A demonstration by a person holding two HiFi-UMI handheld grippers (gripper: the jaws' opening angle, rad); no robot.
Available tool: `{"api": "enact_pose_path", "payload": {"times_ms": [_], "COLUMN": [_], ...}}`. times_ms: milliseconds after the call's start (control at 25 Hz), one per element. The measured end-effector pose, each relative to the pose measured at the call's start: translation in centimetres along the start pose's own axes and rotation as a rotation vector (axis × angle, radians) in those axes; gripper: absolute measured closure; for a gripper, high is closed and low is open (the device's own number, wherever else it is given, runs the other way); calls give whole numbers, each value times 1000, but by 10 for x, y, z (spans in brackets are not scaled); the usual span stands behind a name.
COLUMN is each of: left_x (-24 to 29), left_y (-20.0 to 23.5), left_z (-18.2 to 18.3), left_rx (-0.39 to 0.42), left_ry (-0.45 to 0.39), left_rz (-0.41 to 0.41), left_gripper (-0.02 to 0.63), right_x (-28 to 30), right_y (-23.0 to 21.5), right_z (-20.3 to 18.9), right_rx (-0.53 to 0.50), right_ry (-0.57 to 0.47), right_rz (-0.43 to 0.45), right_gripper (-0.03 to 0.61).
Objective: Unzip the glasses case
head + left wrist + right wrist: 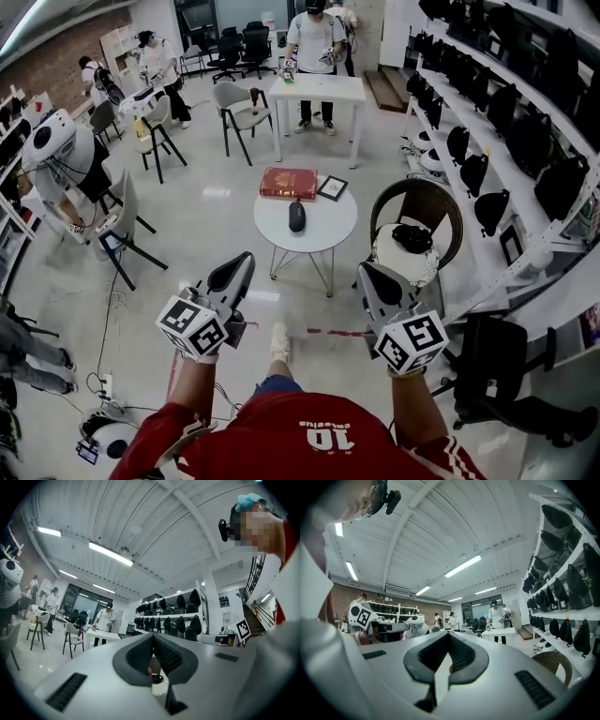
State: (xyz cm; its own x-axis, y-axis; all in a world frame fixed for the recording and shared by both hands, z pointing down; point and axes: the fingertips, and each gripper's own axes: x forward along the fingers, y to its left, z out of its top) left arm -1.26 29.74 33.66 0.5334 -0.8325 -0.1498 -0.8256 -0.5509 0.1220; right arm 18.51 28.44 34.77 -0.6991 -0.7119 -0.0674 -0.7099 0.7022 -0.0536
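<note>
Closest to me is the red shirt (281,441) of the person carrying the rig, both arms stretched forward. On the left arm I have the left gripper (242,264), its two dark pads pressed together at the tip with nothing between them; its own camera shows the same meeting edge. The right gripper (368,274) sits level beside it, well apart from it, and I read its pads as pressed together and empty too. Both hang over bare floor, short of the round white table (272,236). The glasses case (297,217), a dark oval, lies near the middle of that table, untouched and apart from both grippers. Past it on the same top are a red book (288,182) and a small picture frame (332,187), just beside each other. To the right stands a wicker chair (427,199). Farther off is a square white table (319,90), a person (314,37) standing behind it.
</note>
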Motion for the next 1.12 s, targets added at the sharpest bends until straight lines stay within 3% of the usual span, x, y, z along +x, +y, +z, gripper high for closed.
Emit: {"api": "enact_pose_path", "payload": {"times_ms": [800,1120], "left_x": [118,179], "left_y": [128,181], "left_z": [0,13], "left_rx": [-40,-36], "left_ry": [55,68], "left_rz": [27,-39], "left_gripper": [606,606], "right_x": [135,200], "right_y": [-83,-121], "right_z": [1,17], "right_rx": [34,49], "right_ry": [30,30], "right_rz": [6,-30], "right_gripper": [565,563]}}
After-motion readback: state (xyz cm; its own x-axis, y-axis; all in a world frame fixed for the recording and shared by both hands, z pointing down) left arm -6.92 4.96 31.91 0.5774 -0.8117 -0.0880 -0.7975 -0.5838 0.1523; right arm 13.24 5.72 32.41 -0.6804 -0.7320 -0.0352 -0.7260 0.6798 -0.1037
